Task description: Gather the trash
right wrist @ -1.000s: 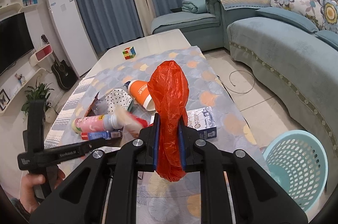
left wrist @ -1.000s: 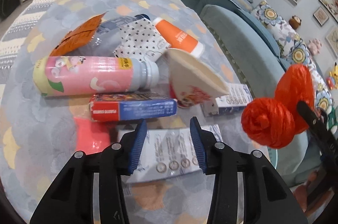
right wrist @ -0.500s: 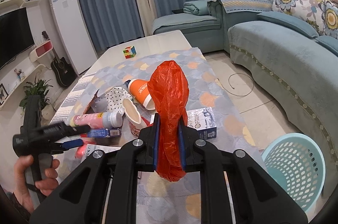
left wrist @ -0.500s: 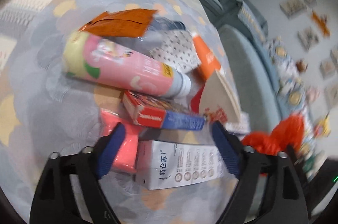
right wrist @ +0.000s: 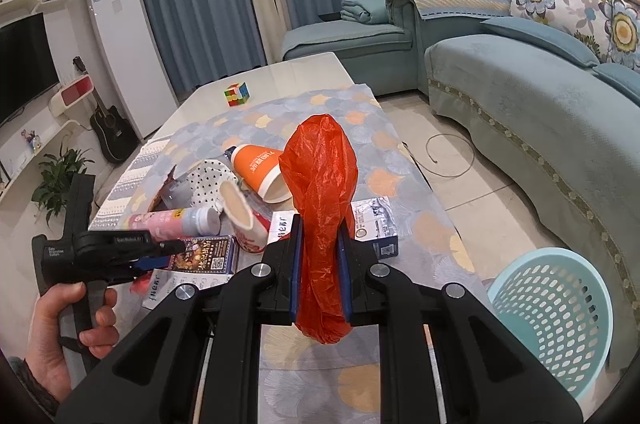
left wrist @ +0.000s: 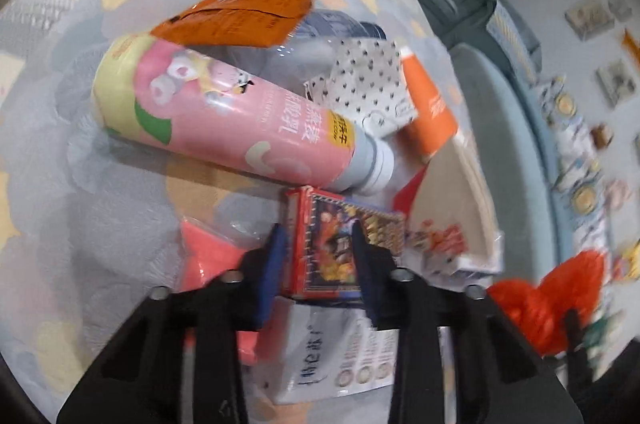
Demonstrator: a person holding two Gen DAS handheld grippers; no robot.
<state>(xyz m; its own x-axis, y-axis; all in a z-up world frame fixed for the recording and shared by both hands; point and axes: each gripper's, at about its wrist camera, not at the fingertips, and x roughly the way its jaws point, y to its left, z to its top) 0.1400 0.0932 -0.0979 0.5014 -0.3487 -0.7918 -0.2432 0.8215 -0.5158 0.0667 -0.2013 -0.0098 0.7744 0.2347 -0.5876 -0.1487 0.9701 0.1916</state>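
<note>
A pile of trash lies on the patterned tablecloth [left wrist: 52, 184]: a pink bottle [left wrist: 236, 128], an orange wrapper [left wrist: 240, 18], a dotted paper bag [left wrist: 364, 88], an orange cup [left wrist: 428, 112], a paper cup [left wrist: 460, 192] and a white carton [left wrist: 332, 360]. My left gripper [left wrist: 318, 260] is shut on a red and blue card box [left wrist: 336, 244] and holds it tilted above the carton; it also shows in the right wrist view [right wrist: 160, 252]. My right gripper [right wrist: 320, 268] is shut on a red plastic bag [right wrist: 320, 192].
A light blue mesh basket [right wrist: 552, 316] stands on the floor right of the table. A blue and white carton [right wrist: 376, 224] lies near the table's right edge. A colour cube [right wrist: 237, 94] sits at the far end. A teal sofa [right wrist: 540, 112] runs along the right.
My left gripper opened wide, moved in over the pile and closed on the red and blue card box, which has tipped up. My right gripper stays still with the red bag.
</note>
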